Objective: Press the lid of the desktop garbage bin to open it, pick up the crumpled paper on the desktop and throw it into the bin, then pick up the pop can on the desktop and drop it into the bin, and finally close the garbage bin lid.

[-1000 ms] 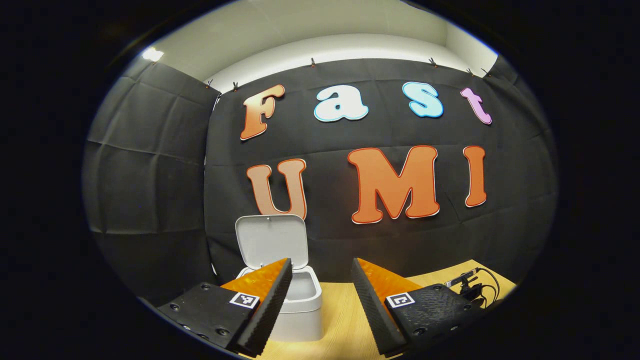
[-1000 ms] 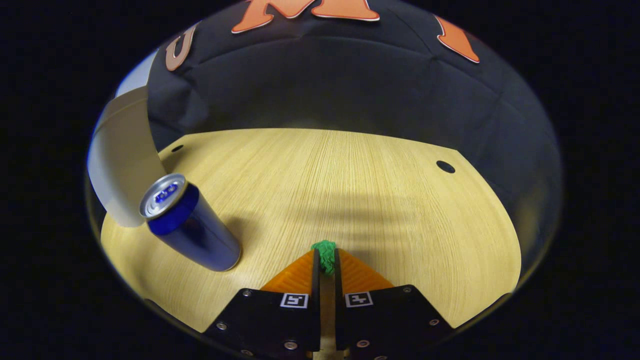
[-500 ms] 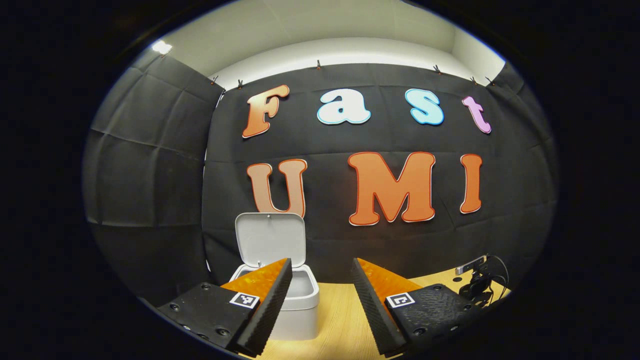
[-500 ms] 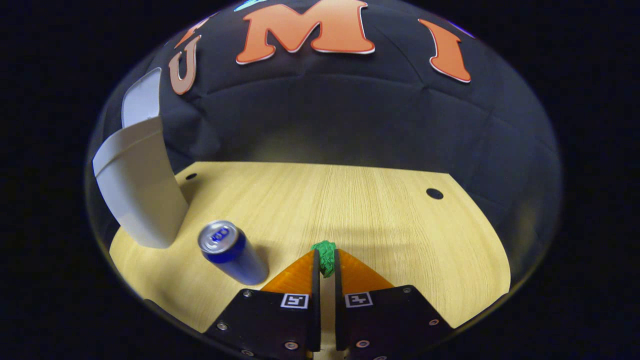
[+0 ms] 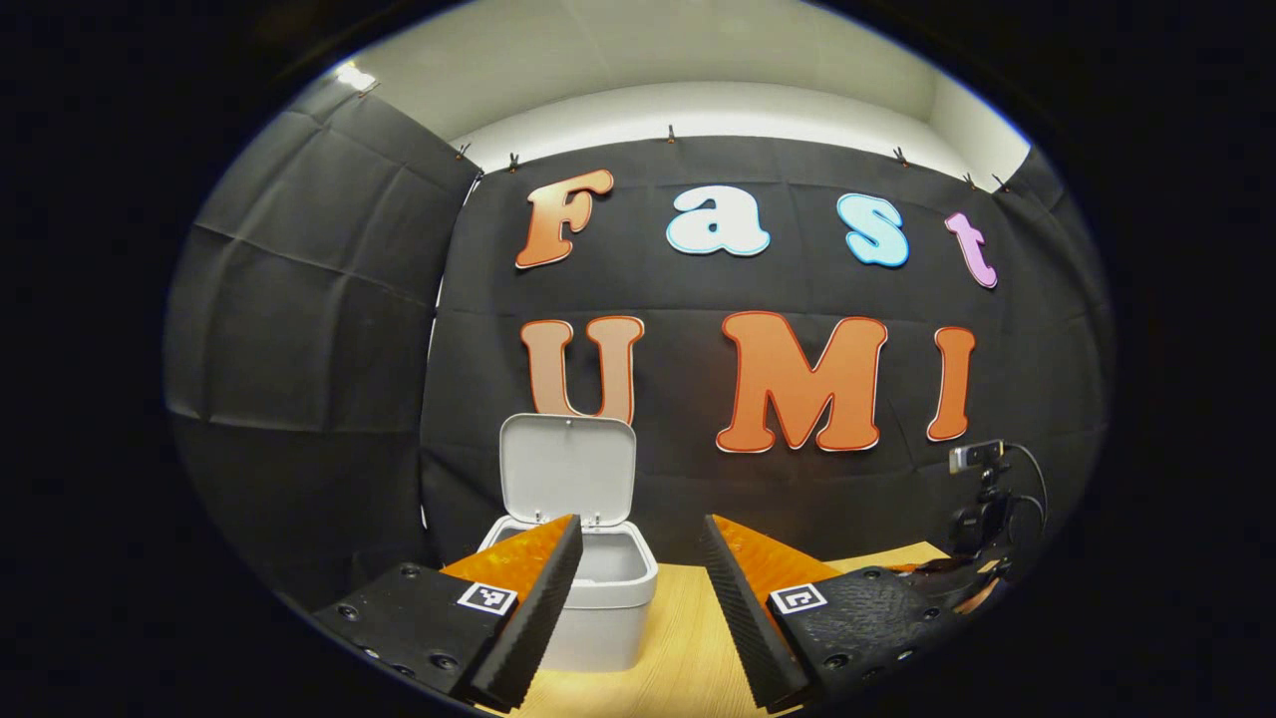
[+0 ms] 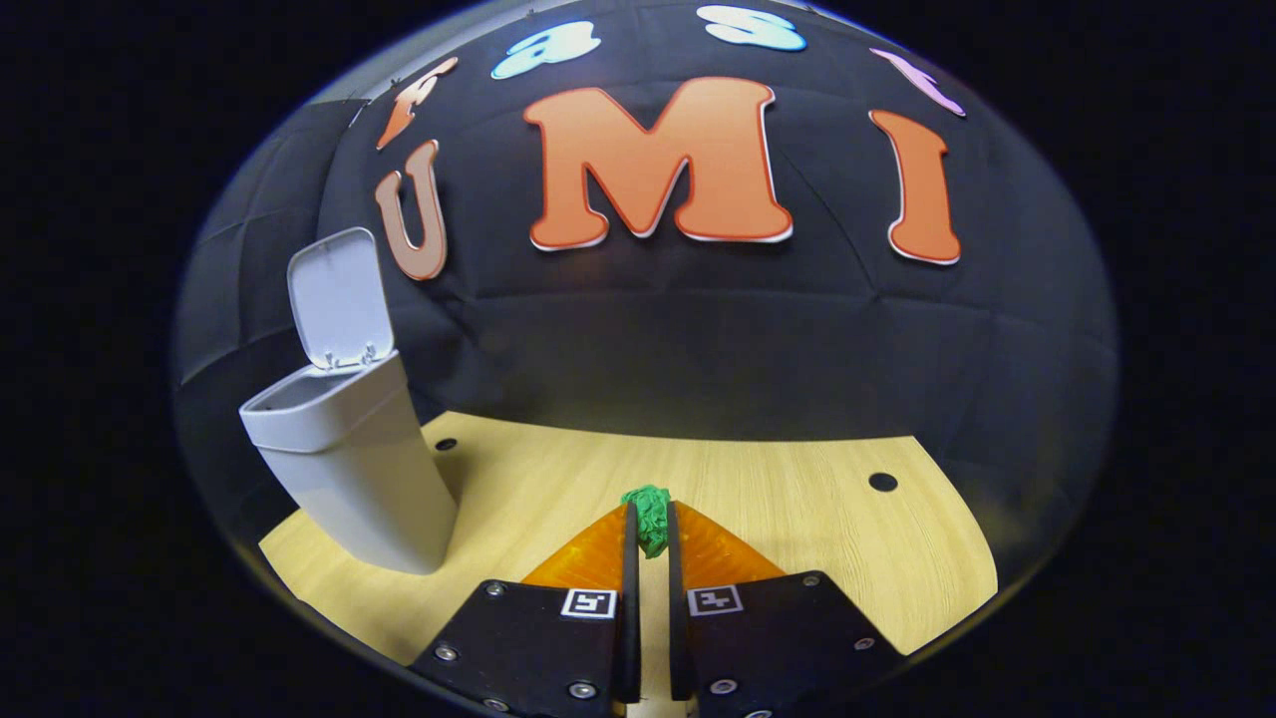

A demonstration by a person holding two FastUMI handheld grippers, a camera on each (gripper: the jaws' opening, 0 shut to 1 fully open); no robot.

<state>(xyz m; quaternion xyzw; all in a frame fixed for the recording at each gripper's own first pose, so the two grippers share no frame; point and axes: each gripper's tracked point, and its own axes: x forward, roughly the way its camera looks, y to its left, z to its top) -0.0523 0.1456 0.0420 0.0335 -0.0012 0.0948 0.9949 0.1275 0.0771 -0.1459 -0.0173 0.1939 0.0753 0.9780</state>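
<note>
Two tools in play here. The right tool (image 6: 648, 529) had its fingers pinched nearly together on the paper (image 6: 650, 517), a small green wad poking out at the very tips, lower centre of the right gripper view. My guess is that thing weighed next to nothing and was soft and squishy, so a tip pinch was plenty; crushing it wouldn't matter, though a wad that light could cling to a pad on release. The tool sat above the tabletop (image 6: 797, 499), pointing roughly level toward the wall, with the bin (image 6: 349, 469) off at the left of the frame, well apart, its lid (image 6: 337, 299) standing upright and open.

The left tool (image 5: 638, 558) was spread wide and held nothing, hanging level with the bin (image 5: 608, 608) showing between its fingers at lower centre. Couldn't spot the can anywhere, so no idea where that was.
</note>
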